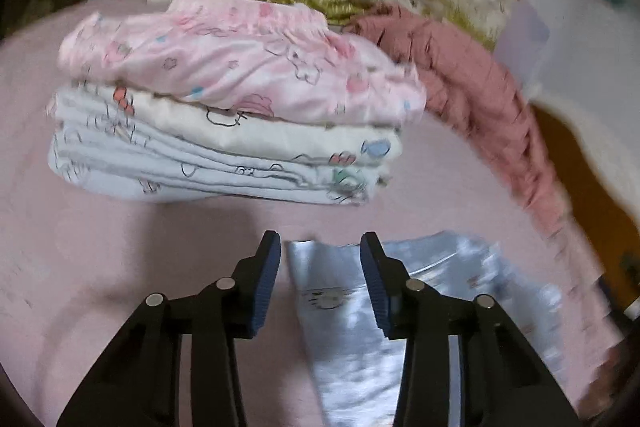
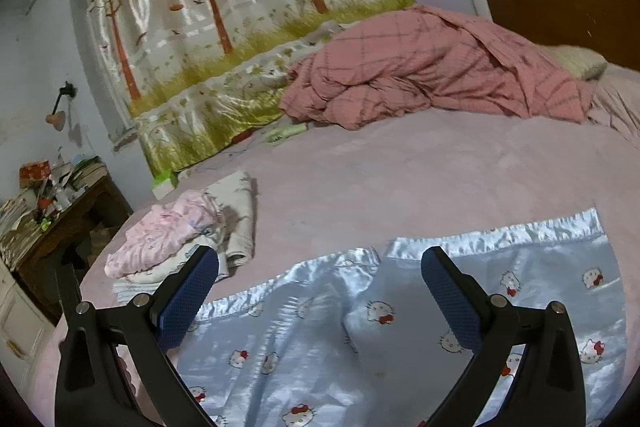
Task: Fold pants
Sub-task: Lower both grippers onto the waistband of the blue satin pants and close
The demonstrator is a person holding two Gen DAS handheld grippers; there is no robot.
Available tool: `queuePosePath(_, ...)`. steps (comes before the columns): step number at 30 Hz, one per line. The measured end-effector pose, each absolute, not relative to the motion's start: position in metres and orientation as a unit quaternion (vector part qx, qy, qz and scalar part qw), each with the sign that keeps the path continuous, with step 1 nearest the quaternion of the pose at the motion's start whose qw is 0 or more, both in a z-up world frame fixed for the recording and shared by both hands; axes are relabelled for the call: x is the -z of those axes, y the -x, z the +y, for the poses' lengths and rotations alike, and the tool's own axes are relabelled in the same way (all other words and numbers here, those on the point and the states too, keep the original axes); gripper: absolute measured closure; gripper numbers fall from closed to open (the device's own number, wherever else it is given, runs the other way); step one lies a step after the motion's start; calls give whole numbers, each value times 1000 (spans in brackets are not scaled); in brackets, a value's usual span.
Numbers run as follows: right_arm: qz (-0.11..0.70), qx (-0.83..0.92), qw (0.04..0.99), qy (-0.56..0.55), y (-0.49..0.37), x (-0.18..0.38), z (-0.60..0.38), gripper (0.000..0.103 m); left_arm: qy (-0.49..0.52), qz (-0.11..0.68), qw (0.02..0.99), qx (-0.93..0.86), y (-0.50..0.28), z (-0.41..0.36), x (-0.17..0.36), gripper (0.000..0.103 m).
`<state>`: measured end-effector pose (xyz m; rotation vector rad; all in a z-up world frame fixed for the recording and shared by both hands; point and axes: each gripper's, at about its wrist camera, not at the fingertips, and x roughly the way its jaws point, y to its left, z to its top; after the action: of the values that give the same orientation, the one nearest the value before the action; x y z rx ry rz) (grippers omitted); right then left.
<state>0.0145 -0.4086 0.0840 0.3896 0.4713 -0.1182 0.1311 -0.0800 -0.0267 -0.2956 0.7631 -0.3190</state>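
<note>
On the pink bedspread (image 2: 400,179) the shiny pale-blue satin pants with the cat-face print (image 2: 360,347) lie spread out flat, their waistband edge towards the far side; from my right wrist camera I see the right gripper (image 2: 320,297) hanging above them with its blue-padded fingers (image 2: 188,299) spread wide, nothing between them and no pad touching cloth; from the left wrist camera the picture is smeared, but I can make out the left gripper (image 1: 320,283) over one narrow end of the same pants (image 1: 352,339), the fabric lying between the fingers (image 1: 266,291); the pads stand apart with a gap on either side of the cloth, so I read them as partly parted and not yet pinching; just beyond that gripper sits a stack of folded printed garments, pink on top and white beneath (image 1: 224,123), resting on the bedspread (image 1: 80,267); behind it a crumpled dusty-pink checked quilt (image 2: 432,67) is heaped near the wooden headboard (image 2: 560,15); a glossy curtain printed with trees (image 2: 224,7) hangs along the far side of the bed.
</note>
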Motion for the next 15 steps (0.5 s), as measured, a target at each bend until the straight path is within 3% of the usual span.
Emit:
queuePosePath(8,262,40,938,-222,-33,-61,-411,1,143,426,880,156,-148,-90,72,64)
queuePosePath(9,265,40,938,-221,-35,-59,-409,1,157,417,880,162,-146,-87,68,69)
queuePosePath(12,273,33,934,-229,-40,-52,-406,1,185,409,875,182,-149,-84,67,97)
queuePosePath(15,283,29,930,-232,-44,-46,-403,1,180,405,877,184,-151,-86,65,102)
